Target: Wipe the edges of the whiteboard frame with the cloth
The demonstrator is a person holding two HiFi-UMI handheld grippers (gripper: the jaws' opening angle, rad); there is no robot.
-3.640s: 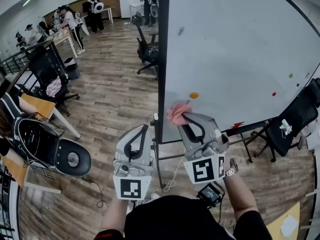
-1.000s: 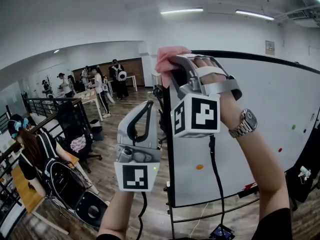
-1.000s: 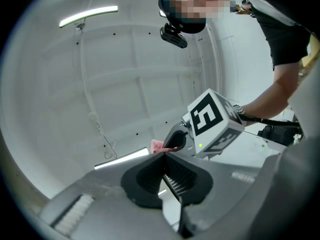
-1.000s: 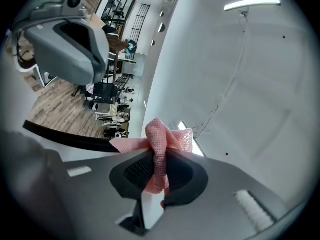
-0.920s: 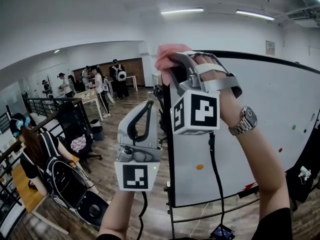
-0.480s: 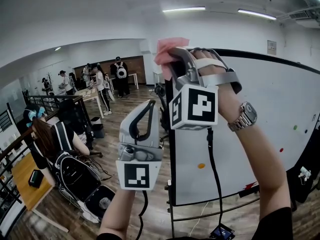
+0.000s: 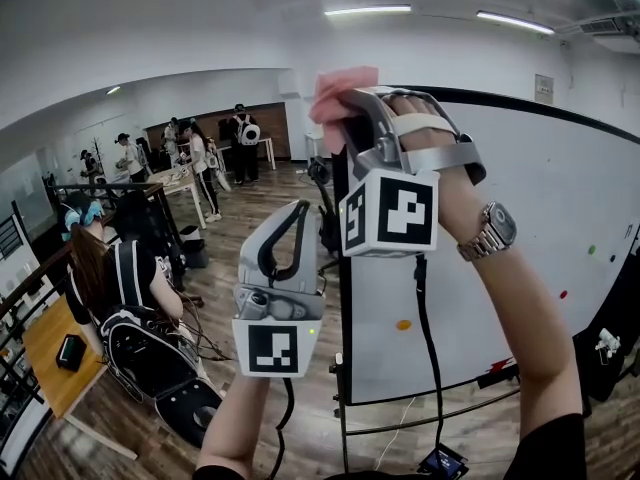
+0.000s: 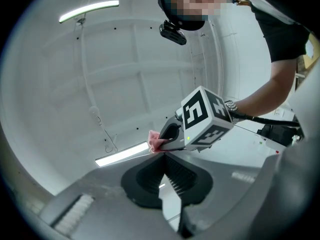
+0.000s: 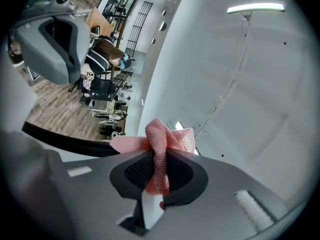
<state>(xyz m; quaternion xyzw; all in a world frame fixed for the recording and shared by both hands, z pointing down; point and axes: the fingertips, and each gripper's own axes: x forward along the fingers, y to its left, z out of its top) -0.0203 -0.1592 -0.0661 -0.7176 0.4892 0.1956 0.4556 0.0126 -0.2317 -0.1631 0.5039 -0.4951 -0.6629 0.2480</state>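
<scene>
The right claw point(image 7: 347, 106) was raised high, at the upper left corner of the whiteboard point(image 7: 520, 228), and it was pinching the pink cloth point(image 7: 341, 86). In the right gripper view the cloth point(image 9: 161, 143) was bunched into a fold between the two dark pads, with its loose corners spread above the jaws. It sat right at the black frame point(image 9: 60, 135). Whether the fabric actually touched the frame could not be made out.

In the head view the frame point(image 7: 341, 298) ran down as a dark strip below the raised hand, and its top edge ran off to the right behind the wrist with the watch point(image 7: 496, 231).

The left claw point(image 7: 296, 211) was held lower and just left of the frame's vertical edge, apart from the board. In the left gripper view the left claw point(image 8: 163, 165) had its jaws pressed together, with no object between them. The right claw point(image 8: 161, 145) and the cloth point(image 8: 154, 140) showed beyond them, against the ceiling.

An orange magnet point(image 7: 403, 324) was stuck low on the white surface. Farther off on the wooden floor point(image 7: 250, 203), several people point(image 7: 195, 158) stood near a table point(image 7: 172, 182).
</scene>
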